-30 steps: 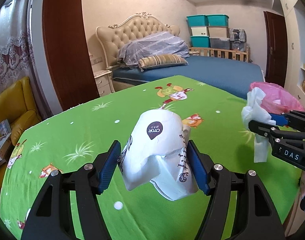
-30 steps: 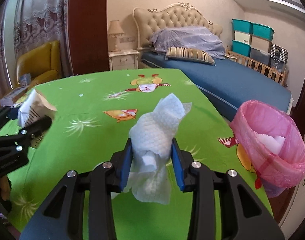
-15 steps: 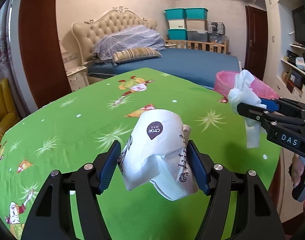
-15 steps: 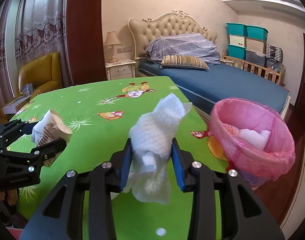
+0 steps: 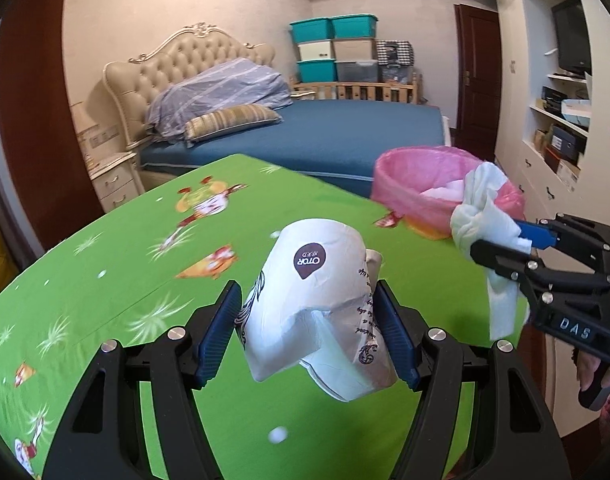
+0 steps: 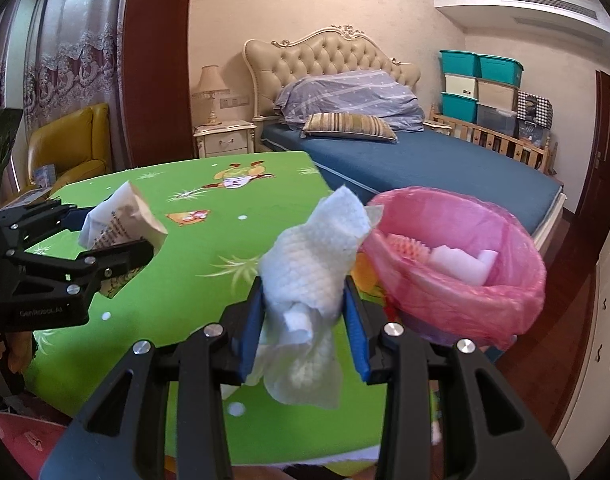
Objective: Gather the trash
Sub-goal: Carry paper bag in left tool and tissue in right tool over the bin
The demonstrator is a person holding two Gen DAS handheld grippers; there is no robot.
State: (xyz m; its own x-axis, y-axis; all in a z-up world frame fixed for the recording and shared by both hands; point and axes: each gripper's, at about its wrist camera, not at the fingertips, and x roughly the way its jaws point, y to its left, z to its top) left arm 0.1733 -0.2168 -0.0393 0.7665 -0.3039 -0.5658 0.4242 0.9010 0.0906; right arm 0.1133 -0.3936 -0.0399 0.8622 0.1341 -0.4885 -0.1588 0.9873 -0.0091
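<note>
Crumpled white paper cup [image 5: 321, 304] is sitting clamped in the left gripper [image 5: 309, 336] over the green cartoon-print tablecloth [image 5: 125, 280]. Crumpled white paper towel [image 6: 309, 276] is being pinched by the right gripper [image 6: 305, 324], just beside the pink-bag-lined bin [image 6: 517, 280] at the table's edge. Blue bed [image 6: 445, 164] is lying beyond.
</note>
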